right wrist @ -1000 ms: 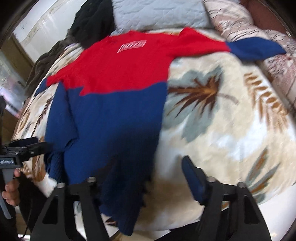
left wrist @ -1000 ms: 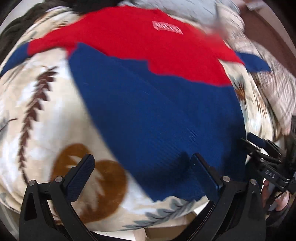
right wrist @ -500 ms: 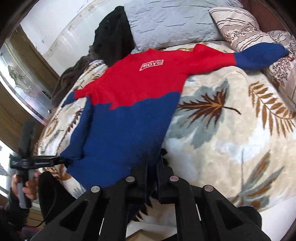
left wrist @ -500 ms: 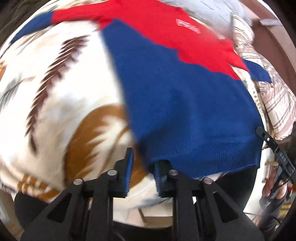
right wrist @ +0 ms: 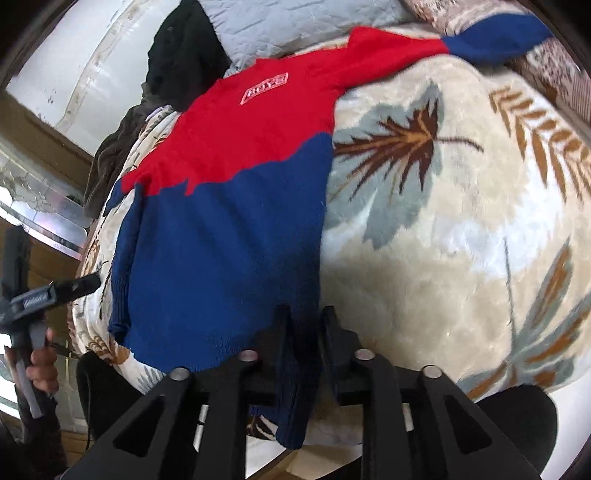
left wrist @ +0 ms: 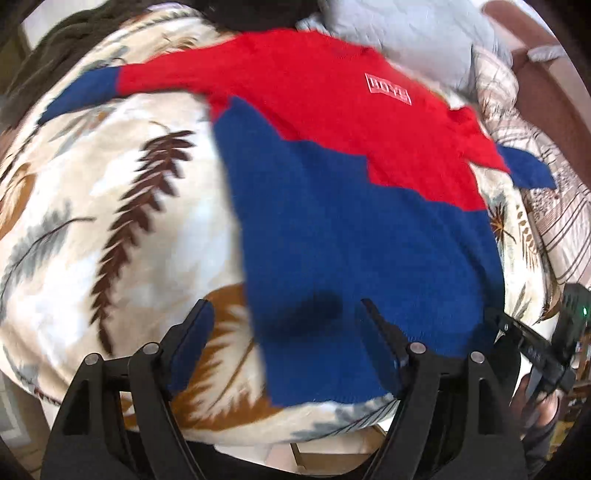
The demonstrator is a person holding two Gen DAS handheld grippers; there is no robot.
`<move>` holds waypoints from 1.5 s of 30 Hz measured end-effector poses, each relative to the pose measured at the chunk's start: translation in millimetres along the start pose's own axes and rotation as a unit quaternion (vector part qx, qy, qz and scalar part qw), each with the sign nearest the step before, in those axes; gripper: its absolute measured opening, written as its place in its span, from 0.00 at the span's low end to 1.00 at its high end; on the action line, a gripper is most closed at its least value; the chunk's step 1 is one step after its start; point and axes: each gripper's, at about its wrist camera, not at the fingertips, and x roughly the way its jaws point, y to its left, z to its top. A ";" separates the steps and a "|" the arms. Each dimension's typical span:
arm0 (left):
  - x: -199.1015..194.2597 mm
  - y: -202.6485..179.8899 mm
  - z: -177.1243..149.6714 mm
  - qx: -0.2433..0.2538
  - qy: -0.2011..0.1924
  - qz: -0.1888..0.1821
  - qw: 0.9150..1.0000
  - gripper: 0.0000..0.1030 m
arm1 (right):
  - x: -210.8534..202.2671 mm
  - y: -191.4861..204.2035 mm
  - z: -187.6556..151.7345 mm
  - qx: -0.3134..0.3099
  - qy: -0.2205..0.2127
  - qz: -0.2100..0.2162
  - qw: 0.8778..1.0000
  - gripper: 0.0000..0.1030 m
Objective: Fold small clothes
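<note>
A small red and blue sweater [left wrist: 351, 221] lies spread flat on a leaf-patterned blanket [left wrist: 92, 240], sleeves out to both sides. My left gripper [left wrist: 286, 332] is open and empty, its fingers straddling the sweater's lower left hem corner. In the right wrist view the sweater [right wrist: 229, 229] shows again. My right gripper [right wrist: 303, 325] is shut on the sweater's lower right hem corner, with blue fabric hanging down between its fingers. The left gripper [right wrist: 74, 286] shows at the left edge of the right wrist view.
A grey quilted pillow [right wrist: 295, 22] and a dark garment [right wrist: 181, 55] lie at the head of the bed. Patterned pillows [left wrist: 554, 206] sit to the right. The bed's front edge runs just below both grippers. A wall and wooden frame [right wrist: 44, 122] stand at left.
My left gripper, shut half a second ago at the left hem corner, has opened and let go. My right gripper stays shut on the right hem corner and has pulled slightly closer.
</note>
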 end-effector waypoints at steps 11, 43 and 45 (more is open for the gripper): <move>26.3 19.1 -0.9 -0.019 0.036 0.031 0.999 0.13 | -28.4 6.9 0.1 -0.028 -0.050 0.030 0.998 0.06; 46.2 43.9 34.6 0.026 -0.060 0.089 0.994 0.69 | -35.6 -61.1 133.1 0.063 -0.193 -0.117 0.972 0.52; 46.6 48.5 34.0 0.023 -0.060 0.079 0.995 0.72 | -63.4 -106.5 152.0 0.142 -0.241 -0.126 0.952 0.56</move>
